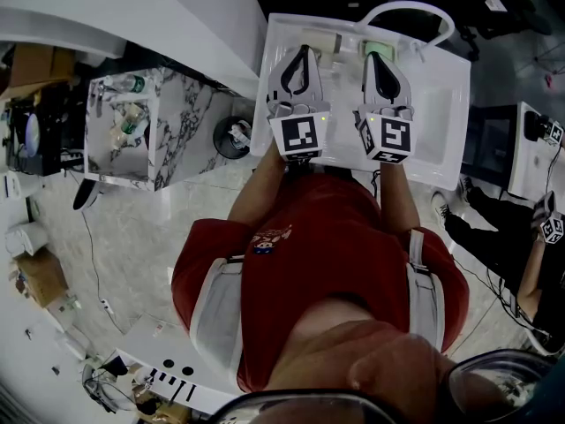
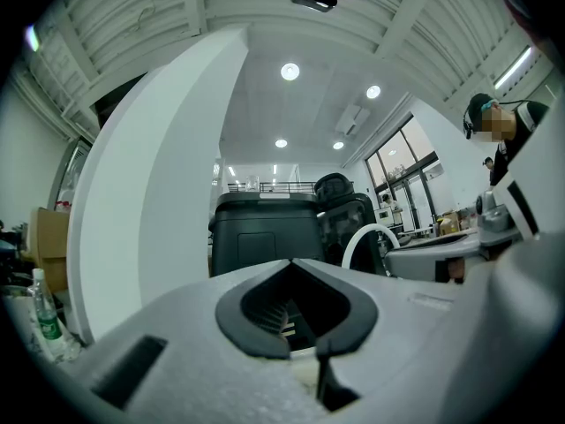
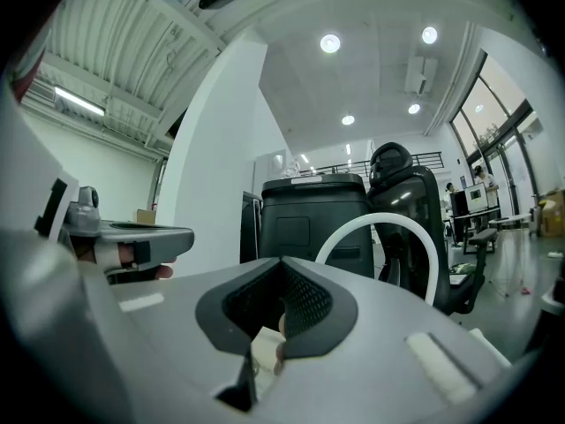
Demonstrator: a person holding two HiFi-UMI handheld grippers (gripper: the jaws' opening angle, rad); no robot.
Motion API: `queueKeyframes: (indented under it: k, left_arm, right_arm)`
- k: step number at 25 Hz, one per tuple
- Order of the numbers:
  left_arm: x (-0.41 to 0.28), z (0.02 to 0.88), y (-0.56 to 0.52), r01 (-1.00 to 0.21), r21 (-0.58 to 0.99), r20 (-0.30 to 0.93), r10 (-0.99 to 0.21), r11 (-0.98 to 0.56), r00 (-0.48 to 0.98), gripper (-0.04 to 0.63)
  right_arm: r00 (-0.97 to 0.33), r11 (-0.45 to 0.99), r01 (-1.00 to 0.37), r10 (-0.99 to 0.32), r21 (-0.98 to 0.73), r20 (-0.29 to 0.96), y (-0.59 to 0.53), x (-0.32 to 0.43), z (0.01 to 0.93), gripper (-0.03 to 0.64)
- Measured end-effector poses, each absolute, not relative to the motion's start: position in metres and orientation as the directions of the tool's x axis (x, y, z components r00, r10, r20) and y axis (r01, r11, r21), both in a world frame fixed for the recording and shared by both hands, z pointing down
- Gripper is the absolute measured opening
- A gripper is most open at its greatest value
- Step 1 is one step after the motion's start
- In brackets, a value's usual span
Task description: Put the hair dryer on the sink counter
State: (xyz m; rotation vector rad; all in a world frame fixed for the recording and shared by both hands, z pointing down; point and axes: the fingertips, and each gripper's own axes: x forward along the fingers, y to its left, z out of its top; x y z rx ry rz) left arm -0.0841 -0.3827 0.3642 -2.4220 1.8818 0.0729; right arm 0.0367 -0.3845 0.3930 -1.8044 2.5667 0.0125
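Left gripper (image 1: 304, 53) jaws together, empty, right gripper (image 1: 372, 58) jaws together, empty, side by side over white sink (image 1: 441, 104), arched faucet (image 1: 411, 7) at far edge.

The left gripper (image 1: 303, 53) and right gripper (image 1: 377, 58) were grey with black pads (image 2: 231, 318). Each cube (image 1: 303, 136) carried black-and-white square markers. The sink (image 1: 441, 104) and its arched tap (image 1: 415, 9) were white. The person's shirt (image 1: 327, 237) was red, with pale grey patches at both sides. A cabinet (image 1: 190, 122) showed white marble with dark veins. The floor (image 1: 132, 228) was pale beige, faintly mottled. A chair (image 3: 402, 179) and a box (image 3: 309, 210) were black.
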Motion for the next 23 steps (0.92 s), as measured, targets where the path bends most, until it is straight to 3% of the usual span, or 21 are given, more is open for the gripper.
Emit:
queueKeyframes:
  k: [6,23]
  left_arm:
    - [-0.0827,0.3684,-0.3823,-0.964,-0.064,-0.134,-0.955,-0.257,0.264,0.003]
    - [-0.0844,0.3677,-0.3806,-0.962,-0.059,-0.12,-0.954,-0.268,0.273,0.003]
  right_arm:
    - [-0.342,0.342,-0.939,-0.939,0.015,-0.01,-0.3834,0.0353,0.3921,0.0]
    - [-0.327,0.326,-0.945,-0.945,0.026,-0.024,-0.3801,0.0349,0.3861,0.0]
